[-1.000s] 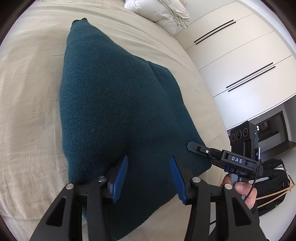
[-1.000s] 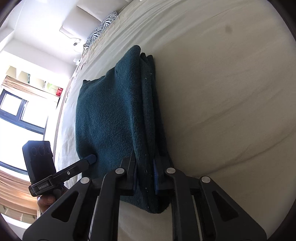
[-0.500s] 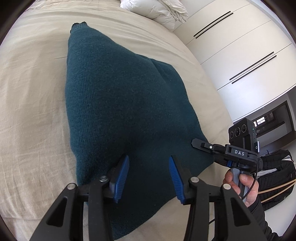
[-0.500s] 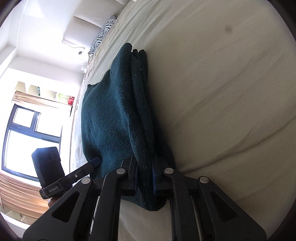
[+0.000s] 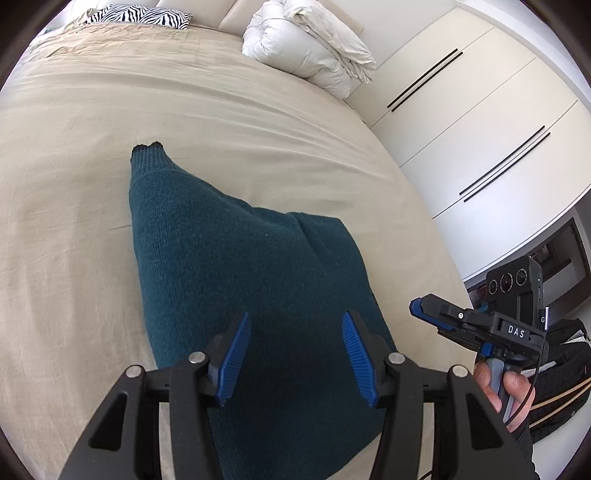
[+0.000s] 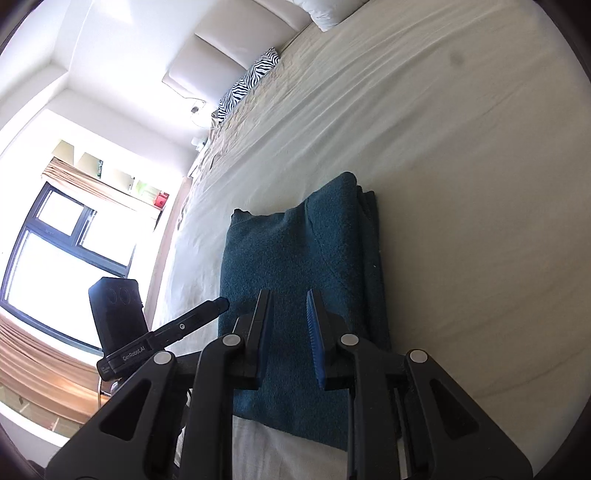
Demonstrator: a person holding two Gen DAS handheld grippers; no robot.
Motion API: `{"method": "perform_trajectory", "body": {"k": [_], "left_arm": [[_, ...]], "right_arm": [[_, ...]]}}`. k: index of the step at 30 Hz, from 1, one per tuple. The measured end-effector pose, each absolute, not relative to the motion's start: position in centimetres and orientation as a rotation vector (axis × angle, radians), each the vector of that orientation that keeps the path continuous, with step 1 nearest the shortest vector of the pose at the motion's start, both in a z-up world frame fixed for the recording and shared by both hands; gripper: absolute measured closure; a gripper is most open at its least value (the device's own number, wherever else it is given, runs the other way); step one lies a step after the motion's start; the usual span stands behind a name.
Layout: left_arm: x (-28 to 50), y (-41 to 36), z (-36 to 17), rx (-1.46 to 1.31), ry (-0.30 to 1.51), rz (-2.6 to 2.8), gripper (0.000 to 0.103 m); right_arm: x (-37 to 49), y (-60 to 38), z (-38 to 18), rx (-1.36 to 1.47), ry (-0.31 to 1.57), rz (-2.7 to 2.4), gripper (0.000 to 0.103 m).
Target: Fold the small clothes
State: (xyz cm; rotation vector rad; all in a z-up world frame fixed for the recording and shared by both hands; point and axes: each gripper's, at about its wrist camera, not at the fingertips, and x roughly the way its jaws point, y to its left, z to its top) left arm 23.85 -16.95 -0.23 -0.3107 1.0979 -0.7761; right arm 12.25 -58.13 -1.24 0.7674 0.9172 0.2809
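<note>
A dark teal knit sweater lies folded in a thick rectangle on the beige bed sheet; it also shows in the right wrist view, its stacked fold edges on the right side. My left gripper is open and empty, held above the sweater's near end. My right gripper is open and empty, just above the sweater's near edge. The right gripper also shows in the left wrist view, off the sweater's right edge. The left gripper also shows in the right wrist view, at the sweater's left edge.
A white duvet bundle and a zebra-print pillow lie at the head of the bed. White wardrobe doors stand beyond the bed's right side. A dark backpack sits on the floor. A window is on the left.
My right gripper opened, let go of the sweater's folded edge and drew back. My left gripper also pulled back and up, staying open. The sweater now lies flat on the bed.
</note>
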Motion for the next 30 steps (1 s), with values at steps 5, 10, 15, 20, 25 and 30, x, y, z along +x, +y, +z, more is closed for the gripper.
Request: {"method": "perform_trajectory", "body": {"k": [5,10,15,20,25,30], "left_arm": [[27.3,-19.1,-1.9,-0.272,1.155,-0.746,0.048],[27.8,-19.1,-3.6,-0.297,1.168,-0.763,0.048],[28.4,-19.6,-4.1,-0.290,1.161,-0.774,0.050],[28.0,-17.8,-3.3,-0.403,1.190,-0.760,0.054],[23.4,-16.5,-2.5,-0.374,1.148,-0.790,0.051],[19.6,-15.7,-2.6,-0.322,1.108,-0.761,0.051]], "right_arm": [[18.2,-56.7,-3.1,0.815,0.969,0.330,0.085],[21.8,-56.4,-6.3,0.777,1.060,0.248,0.085],[22.2,-58.1,-10.3,0.957,1.024,0.300,0.089],[20.4,-58.1,-9.3,0.965,1.007,0.299,0.086],[16.4,-55.7,-7.9,0.877,1.012,0.347,0.086],[12.3,-54.6,-8.5,0.862,1.000,0.360,0.086]]}}
